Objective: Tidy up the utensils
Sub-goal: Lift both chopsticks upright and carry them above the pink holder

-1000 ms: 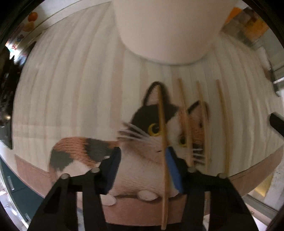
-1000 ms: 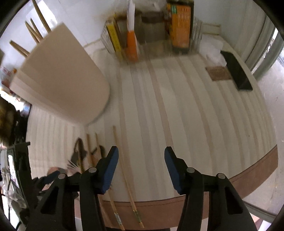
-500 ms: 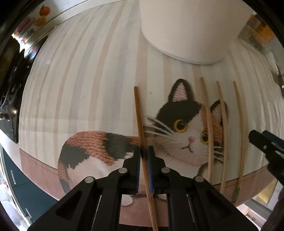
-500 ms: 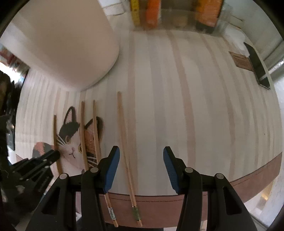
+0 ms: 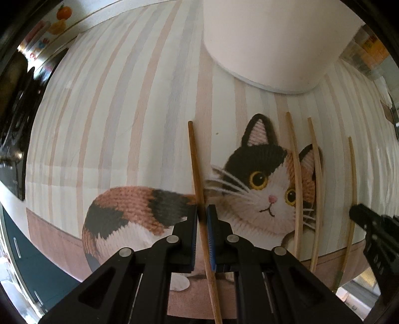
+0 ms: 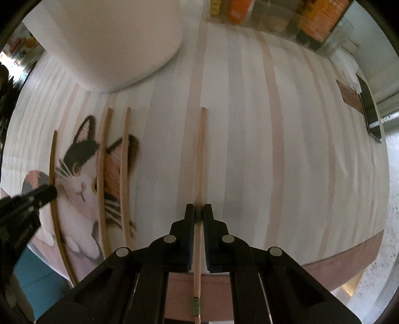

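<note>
Left tool (image 5: 202, 215): both blue pads pressed against a dark brown chopstick (image 5: 197, 174), gripping it at roughly mid-length; the stick runs from near to far over the tail of the cat print (image 5: 261, 184) on the striped mat (image 5: 112, 124), far tip pointing towards the white container (image 5: 274, 42). Right tool (image 6: 198, 215): closed on a pale chopstick (image 6: 201, 154) with a green band near its near end, which overhangs the brown border of the mat; the stick lies along the stripes, far tip well short of the container's base. Whether either stick is lifted clear of the mat cannot be told from these views. Two more pale chopsticks (image 6: 103, 179) (image 6: 124, 174) lie side by side, roughly parallel, across the cat's face, between the two gripped sticks and untouched by either tool. In the left wrist view the right tool appears as a black shape at the right edge, on the rightmost stick. The white container stands upright at the far side of the mat, left of centre in the right wrist view. At the far right of the tabletop: a clear bin (image 6: 286, 22) holding orange and yellow packages, and a dark flat object (image 6: 371, 112) near the edge.
</note>
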`<action>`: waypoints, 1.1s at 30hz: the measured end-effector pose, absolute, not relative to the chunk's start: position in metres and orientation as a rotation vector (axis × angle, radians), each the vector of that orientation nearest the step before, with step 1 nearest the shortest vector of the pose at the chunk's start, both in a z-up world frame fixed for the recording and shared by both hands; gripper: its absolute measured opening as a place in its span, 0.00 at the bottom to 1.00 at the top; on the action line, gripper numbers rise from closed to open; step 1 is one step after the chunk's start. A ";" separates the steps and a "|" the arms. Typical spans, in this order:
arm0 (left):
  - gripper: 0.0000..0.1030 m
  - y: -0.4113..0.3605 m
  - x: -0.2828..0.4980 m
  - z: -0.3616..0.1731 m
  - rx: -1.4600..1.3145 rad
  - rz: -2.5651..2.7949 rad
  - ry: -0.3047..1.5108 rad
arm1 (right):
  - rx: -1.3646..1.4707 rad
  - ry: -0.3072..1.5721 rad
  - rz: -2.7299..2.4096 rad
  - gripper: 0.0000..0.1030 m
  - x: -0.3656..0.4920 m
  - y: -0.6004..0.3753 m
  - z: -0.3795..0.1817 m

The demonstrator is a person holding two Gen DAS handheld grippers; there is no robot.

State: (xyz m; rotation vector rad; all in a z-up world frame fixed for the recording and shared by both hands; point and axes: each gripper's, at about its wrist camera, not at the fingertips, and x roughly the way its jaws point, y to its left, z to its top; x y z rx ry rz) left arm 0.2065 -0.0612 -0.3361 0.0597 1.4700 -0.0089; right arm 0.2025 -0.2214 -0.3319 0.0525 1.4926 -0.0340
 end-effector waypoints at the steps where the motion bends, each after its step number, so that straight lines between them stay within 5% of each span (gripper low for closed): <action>1: 0.06 -0.064 0.208 -0.336 0.085 -0.020 1.466 | 0.053 1.499 -0.033 0.07 0.199 -0.222 -0.332; 33: 0.05 -0.077 0.222 -0.338 0.149 -0.055 1.490 | 0.132 1.577 -0.064 0.13 0.225 -0.225 -0.338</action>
